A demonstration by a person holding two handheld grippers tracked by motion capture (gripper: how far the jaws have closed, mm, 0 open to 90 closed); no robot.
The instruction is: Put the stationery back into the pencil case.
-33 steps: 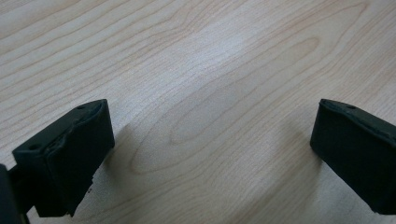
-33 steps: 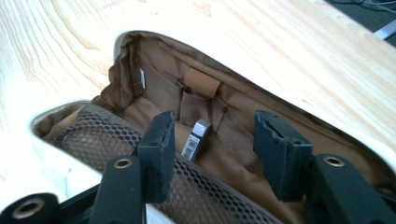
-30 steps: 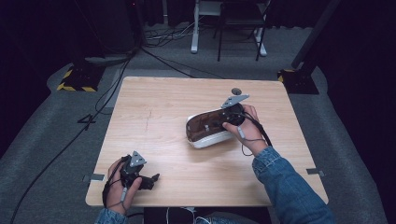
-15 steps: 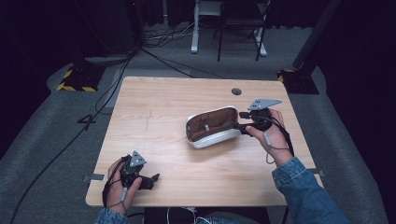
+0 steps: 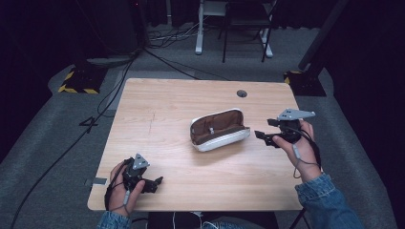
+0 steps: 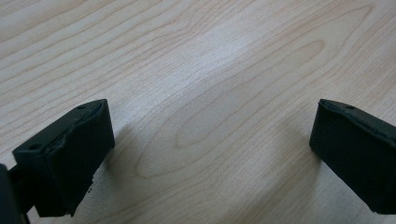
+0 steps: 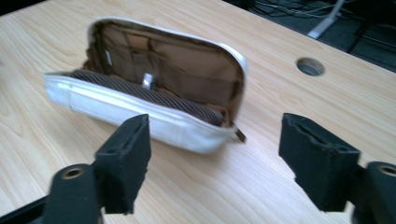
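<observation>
The right gripper [image 5: 265,137] has just been opening its fingers, now wide and empty, probably after unzipping the pouch [image 5: 219,130]; the left gripper [image 5: 154,182] rests wide on the bench [image 5: 162,102].

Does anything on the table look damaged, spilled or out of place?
Nothing stands out. The white pouch lies unzipped and gaping near the table's middle, its brown lining intact, nothing spilled. The right gripper, jaws just opened, is apart from it.

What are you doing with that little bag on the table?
A person holds a grabbing tool in each hand. The right tool has just let go of the white pouch: its jaws have been opening and now stand apart beside it, with nothing between them. The pouch lies unzipped on the wooden table, brown lining showing. The left tool rests open near the front edge.
</observation>
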